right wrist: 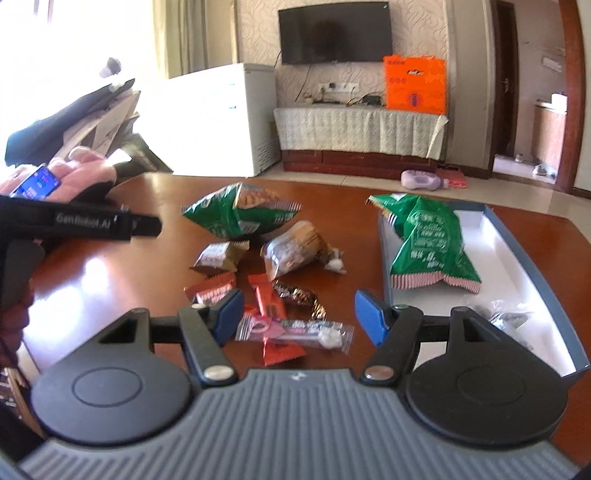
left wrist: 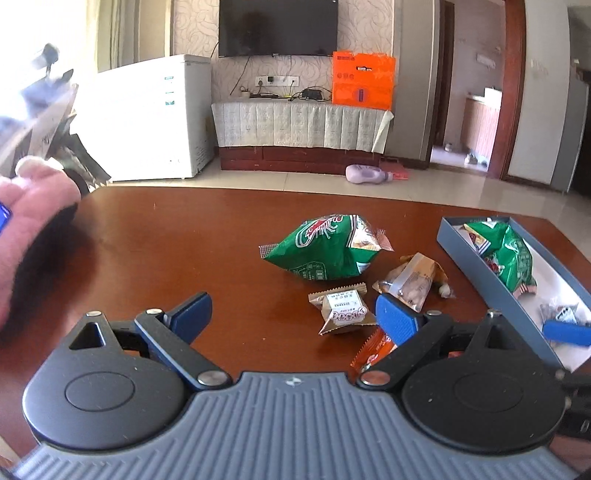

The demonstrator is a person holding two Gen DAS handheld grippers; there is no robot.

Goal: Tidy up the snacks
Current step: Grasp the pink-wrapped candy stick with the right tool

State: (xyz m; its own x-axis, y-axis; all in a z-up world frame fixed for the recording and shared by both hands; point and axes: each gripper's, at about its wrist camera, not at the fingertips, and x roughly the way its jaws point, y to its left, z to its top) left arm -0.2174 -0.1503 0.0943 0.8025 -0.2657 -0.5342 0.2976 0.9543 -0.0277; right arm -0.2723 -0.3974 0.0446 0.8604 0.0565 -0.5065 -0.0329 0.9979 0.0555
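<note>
Patterned wall with a dark television [left wrist: 277, 27], white chest freezer [left wrist: 155, 114] in bright window light, tiled floor [left wrist: 295, 181]

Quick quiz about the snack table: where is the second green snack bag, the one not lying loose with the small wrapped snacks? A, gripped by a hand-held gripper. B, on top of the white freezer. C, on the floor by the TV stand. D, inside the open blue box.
D: one green bag lies on the white inside of the blue box, while the other green bag rests on the bare table among the small snacks.
</note>
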